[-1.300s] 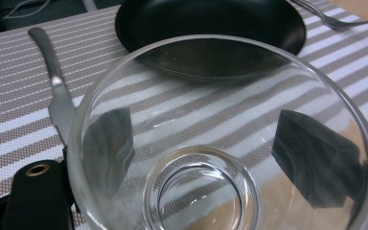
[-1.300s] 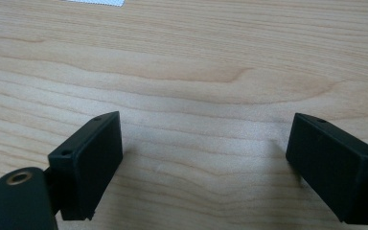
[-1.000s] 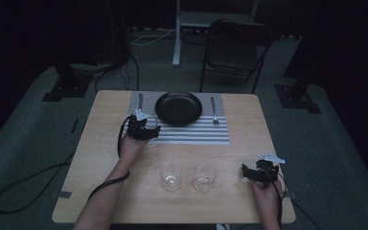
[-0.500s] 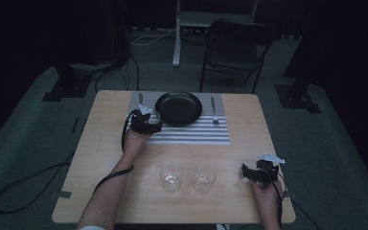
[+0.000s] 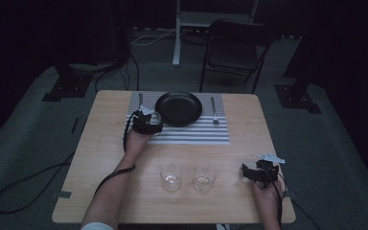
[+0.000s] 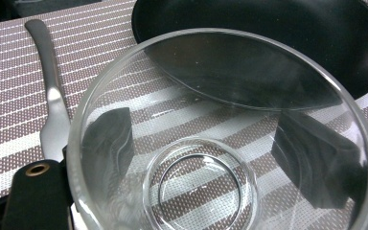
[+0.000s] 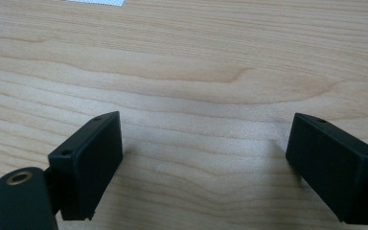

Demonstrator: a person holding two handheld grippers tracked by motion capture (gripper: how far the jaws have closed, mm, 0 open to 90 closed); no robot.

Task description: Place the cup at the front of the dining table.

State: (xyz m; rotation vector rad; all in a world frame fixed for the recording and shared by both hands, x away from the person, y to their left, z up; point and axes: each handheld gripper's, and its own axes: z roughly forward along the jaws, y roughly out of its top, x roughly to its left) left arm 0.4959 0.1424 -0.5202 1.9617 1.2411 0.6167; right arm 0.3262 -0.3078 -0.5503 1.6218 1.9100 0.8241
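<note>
**A glass is carried to the place setting**

The left gripper [image 5: 148, 123] holds a clear round drinking glass [image 6: 225, 139] between its jaws; in the left gripper view the two black jaws press the glass wall from both sides, and the camera looks down into the open mouth. The glass is over the striped grey placemat [image 5: 206, 134], at its left part, just beside the black round plate [image 5: 178, 108] and near the grey metal knife [image 6: 52, 105] that lies at the far left of the mat; whether the glass already stands on the mat or hangs a little above it, I cannot tell. The right gripper [image 5: 258, 172] rests with jaws wide apart and empty over the light wooden table [image 5: 249, 120], at the near right. Two more clear glasses [image 5: 171, 176] [image 5: 204, 178] stand at the near middle of the table; a metal fork [image 5: 214, 111] lies right of the plate.

The step in hand seems to be the placing of this glass; the next move probably calls for lowering it upright onto the mat, clear of knife and plate, then opening the jaws slowly.
</note>
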